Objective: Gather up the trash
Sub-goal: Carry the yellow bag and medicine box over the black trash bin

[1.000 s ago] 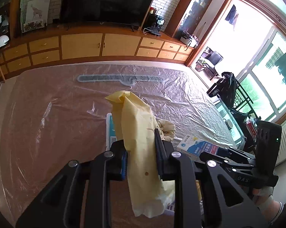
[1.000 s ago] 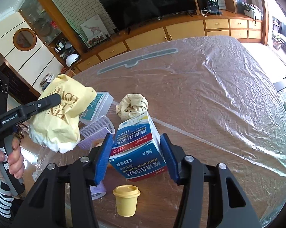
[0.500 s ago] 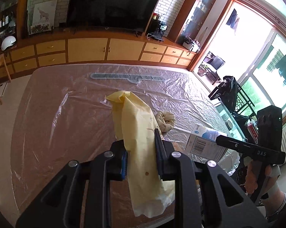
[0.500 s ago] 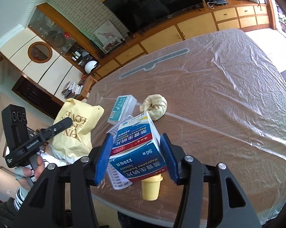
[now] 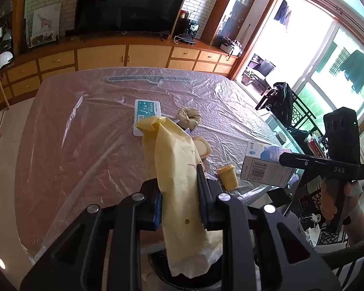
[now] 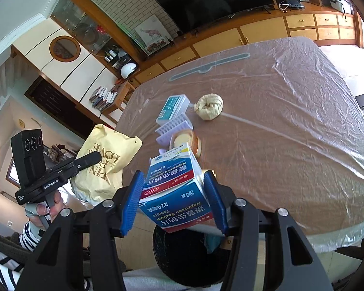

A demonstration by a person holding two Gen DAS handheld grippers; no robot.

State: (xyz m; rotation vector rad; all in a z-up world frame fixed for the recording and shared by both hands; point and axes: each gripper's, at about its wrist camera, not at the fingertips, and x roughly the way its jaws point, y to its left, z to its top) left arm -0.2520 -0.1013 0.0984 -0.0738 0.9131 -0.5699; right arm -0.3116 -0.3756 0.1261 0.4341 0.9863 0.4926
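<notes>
**Both grippers loaded, held near the table's front edge above a dark bin**

Landmark: the plastic-covered table (image 6: 290, 126).

Nearest, below the table's front edge: a dark round bin (image 6: 184, 254), partly hidden, sitting under both grippers.

Left gripper (image 5: 179, 194): clenched on a pale yellow paper bag (image 5: 174, 169), which sticks up between the pads and hangs out below them. In the right wrist view the same bag (image 6: 104, 160) sits off the table's left front corner, brown lettering on it, a hand (image 6: 45, 209) with a striped sleeve gripping the handle.

Right gripper (image 6: 174, 201): blue pads pressed on both sides of a blue and white Naproxen Sodium tablet box (image 6: 174, 189), held clear of the table at its front edge. From the left wrist view the box (image 5: 266, 167) is off the table's right front corner, barcode side showing.

On the table, near its front edge: a small yellow cup (image 5: 228, 175). Further in: a round orange-rimmed lid or dish (image 6: 185, 143), touching a white ribbed plastic tray (image 6: 173, 128). Beyond that, a teal and white flat box (image 6: 173, 108). Beside it, to the right, a knotted beige bundle (image 6: 209, 106). At the far edge: a long grey strip (image 6: 209, 66) under the plastic.

Past the table: wooden cabinets (image 5: 102, 57) and a TV (image 5: 128, 6).
</notes>
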